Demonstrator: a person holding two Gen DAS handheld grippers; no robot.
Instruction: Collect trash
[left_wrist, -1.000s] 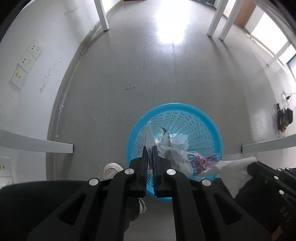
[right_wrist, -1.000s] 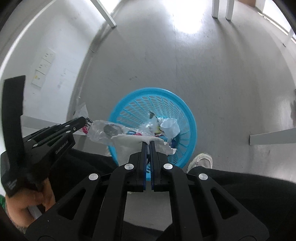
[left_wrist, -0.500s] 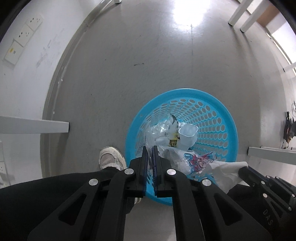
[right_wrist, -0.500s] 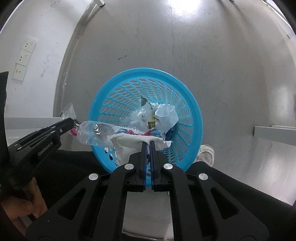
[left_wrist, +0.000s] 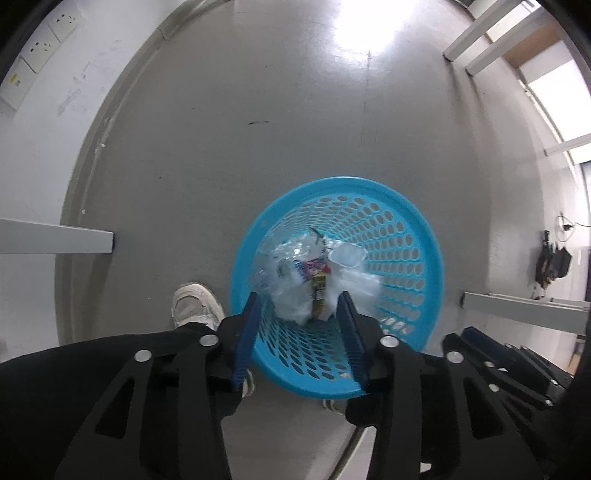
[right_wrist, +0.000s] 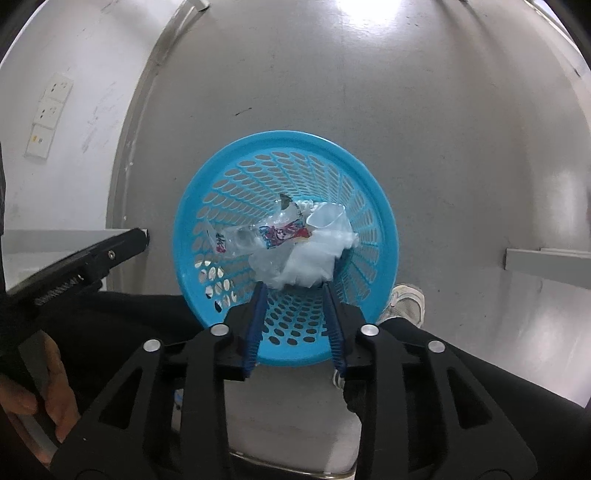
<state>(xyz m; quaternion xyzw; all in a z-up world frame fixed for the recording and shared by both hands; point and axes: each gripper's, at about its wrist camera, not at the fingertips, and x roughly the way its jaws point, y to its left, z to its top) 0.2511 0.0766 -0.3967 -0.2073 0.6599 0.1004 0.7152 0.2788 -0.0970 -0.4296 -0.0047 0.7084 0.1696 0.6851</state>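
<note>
Both grippers, left (left_wrist: 299, 314) and right (right_wrist: 293, 295), hang over the round blue perforated plastic basket (right_wrist: 373, 184) with fingers spread and empty, so we figure the crumpled wrappers and tissue (right_wrist: 295, 258) (plus a clear cup) sit inside.

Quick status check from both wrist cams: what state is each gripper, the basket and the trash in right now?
Left gripper: open, empty, above the basket.
Right gripper: open, empty, above the basket.
Blue basket: upright on the floor, partly filled.
Clear plastic wrapper: inside the basket.
White tissue: crumpled, inside the basket.
White cup: inside, tipped.
</note>
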